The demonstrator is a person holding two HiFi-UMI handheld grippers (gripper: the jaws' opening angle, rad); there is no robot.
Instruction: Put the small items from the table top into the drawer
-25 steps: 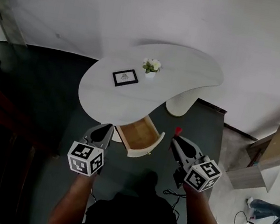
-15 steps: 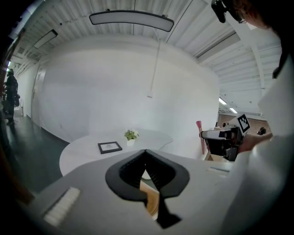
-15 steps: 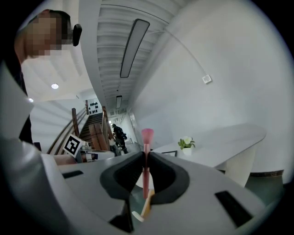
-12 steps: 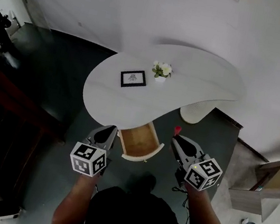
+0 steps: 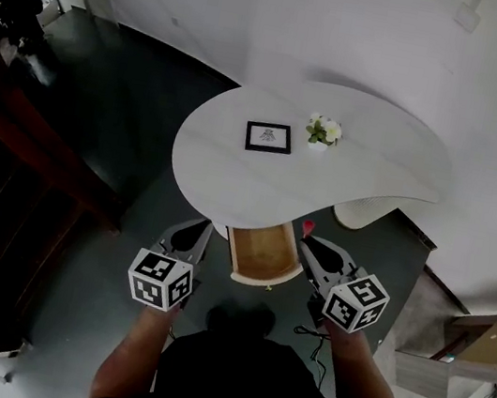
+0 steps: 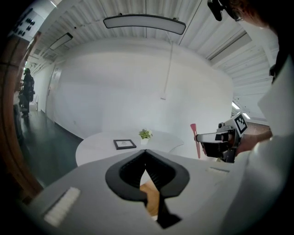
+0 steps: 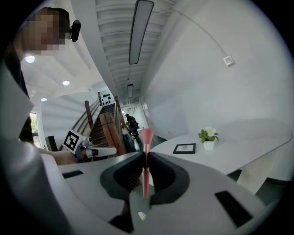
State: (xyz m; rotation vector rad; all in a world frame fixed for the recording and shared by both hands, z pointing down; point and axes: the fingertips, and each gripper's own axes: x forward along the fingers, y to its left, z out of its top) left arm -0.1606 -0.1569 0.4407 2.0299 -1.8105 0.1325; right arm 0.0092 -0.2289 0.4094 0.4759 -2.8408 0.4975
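Observation:
A white curved table (image 5: 233, 176) carries a small black picture frame (image 5: 269, 137) and a little potted plant (image 5: 322, 130). Under its near edge a wooden drawer (image 5: 263, 253) stands pulled out, with nothing visible inside. My right gripper (image 5: 307, 245) hovers at the drawer's right, shut on a slim pink brush (image 7: 146, 156) whose red tip (image 5: 308, 225) sticks up. My left gripper (image 5: 196, 229) is at the drawer's left, shut with nothing in it (image 6: 146, 156). The left gripper view shows the right gripper (image 6: 220, 142), the frame (image 6: 125, 144) and the plant (image 6: 145, 134).
Dark floor surrounds the table, and a white wall (image 5: 354, 31) runs behind it. A wooden staircase (image 5: 6, 170) rises at the left. A wooden cabinet (image 5: 488, 350) stands at the far right. A cable (image 5: 315, 334) lies on the floor by my feet.
My viewpoint has swung left, so the table and drawer sit further right in the picture. Both grippers keep their pose beside the drawer, the right one still holding the brush.

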